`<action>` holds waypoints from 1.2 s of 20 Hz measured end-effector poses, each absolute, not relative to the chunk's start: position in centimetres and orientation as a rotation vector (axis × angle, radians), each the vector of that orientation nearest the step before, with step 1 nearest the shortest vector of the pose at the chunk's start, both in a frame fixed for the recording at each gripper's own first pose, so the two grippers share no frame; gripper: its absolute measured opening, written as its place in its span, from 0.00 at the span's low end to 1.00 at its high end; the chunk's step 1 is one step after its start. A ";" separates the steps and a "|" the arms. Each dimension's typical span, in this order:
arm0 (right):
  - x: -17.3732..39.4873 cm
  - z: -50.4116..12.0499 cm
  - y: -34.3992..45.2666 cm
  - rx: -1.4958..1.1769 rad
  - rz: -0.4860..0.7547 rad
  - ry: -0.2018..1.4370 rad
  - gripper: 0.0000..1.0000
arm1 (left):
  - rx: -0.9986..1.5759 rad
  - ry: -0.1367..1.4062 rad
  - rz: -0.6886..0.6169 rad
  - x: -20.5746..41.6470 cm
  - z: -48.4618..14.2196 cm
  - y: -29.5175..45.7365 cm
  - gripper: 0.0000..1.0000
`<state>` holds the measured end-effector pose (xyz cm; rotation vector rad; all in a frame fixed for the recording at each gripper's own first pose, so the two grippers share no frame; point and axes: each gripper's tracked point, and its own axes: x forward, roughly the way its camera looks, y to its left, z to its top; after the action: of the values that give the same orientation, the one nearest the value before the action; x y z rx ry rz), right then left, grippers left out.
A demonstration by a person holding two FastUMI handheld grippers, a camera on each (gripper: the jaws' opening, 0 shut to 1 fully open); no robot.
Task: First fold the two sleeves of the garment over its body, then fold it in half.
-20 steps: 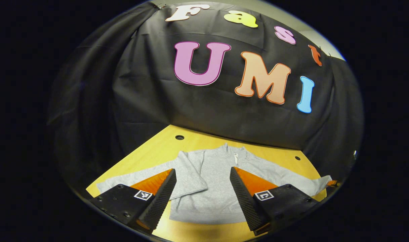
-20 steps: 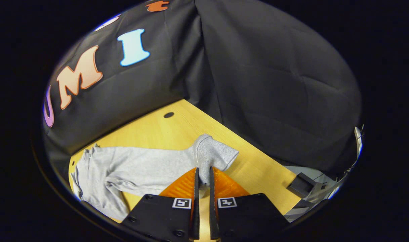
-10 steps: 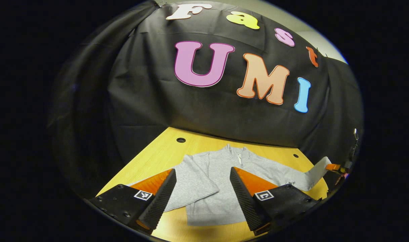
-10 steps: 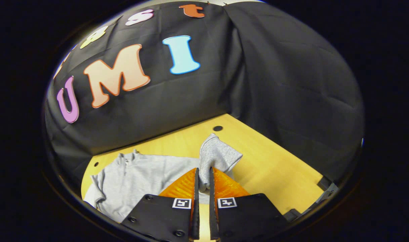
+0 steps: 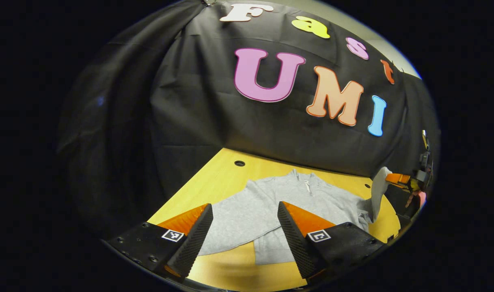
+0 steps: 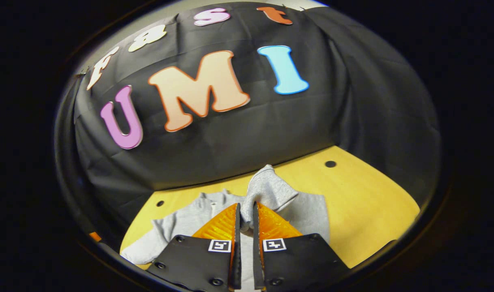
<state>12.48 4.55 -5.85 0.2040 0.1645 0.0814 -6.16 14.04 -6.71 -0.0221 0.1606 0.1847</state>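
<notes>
A light grey zip-neck sweatshirt [image 5: 279, 198] lies flat on the yellow wooden table [image 5: 214, 178], collar toward the wall. One sleeve [image 5: 234, 221] lies folded over its body, between my left gripper's open fingers. My left gripper [image 5: 243, 237] hovers above the hem, holding nothing. My right gripper [image 6: 245, 221] is shut on the other sleeve's cuff [image 6: 269, 190], which stands lifted above the sweatshirt body [image 6: 190, 221]. In the left gripper view that raised cuff [image 5: 378, 190] and the right gripper [image 5: 399, 179] show at the far right edge.
Black cloth walls close off the back and both sides of the table. Small round holes [image 5: 239, 163] [image 6: 330, 164] sit near the table's far corners. Bare tabletop [image 6: 372, 211] lies to the right of the sweatshirt in the right gripper view.
My right gripper has lifted the sleeve cuff and swung it in from the side toward the sweatshirt's body. The left gripper has drifted left and stays open.
</notes>
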 end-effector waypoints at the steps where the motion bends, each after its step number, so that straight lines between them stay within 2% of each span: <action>1: 12.8 -5.8 6.8 0.207 0.123 0.168 0.14 | -0.024 0.163 0.197 -6.4 -6.9 14.8 0.94; 6: 13.3 -6.5 17.7 0.211 0.308 0.193 0.14 | -0.023 0.180 0.246 -8.0 -7.5 18.0 0.94; 12: 13.8 -9.0 28.0 0.172 0.466 0.251 0.14 | -0.043 0.204 0.299 -10.1 -9.2 21.0 0.94; 17: 14.8 -13.8 34.1 0.157 0.521 0.336 0.14 | -0.077 0.243 0.350 -11.3 -12.1 23.8 0.94; 23: 16.1 -18.3 37.3 0.078 0.512 0.409 0.14 | -0.091 0.339 0.403 -13.0 -16.8 27.4 0.92; 24: 16.0 -18.4 37.3 0.080 0.518 0.418 0.14 | -0.102 0.357 0.410 -13.2 -17.6 27.8 0.94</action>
<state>16.04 37.33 -18.44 0.0800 0.4176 0.5184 -13.19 27.78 -17.59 -0.1022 0.3567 0.4098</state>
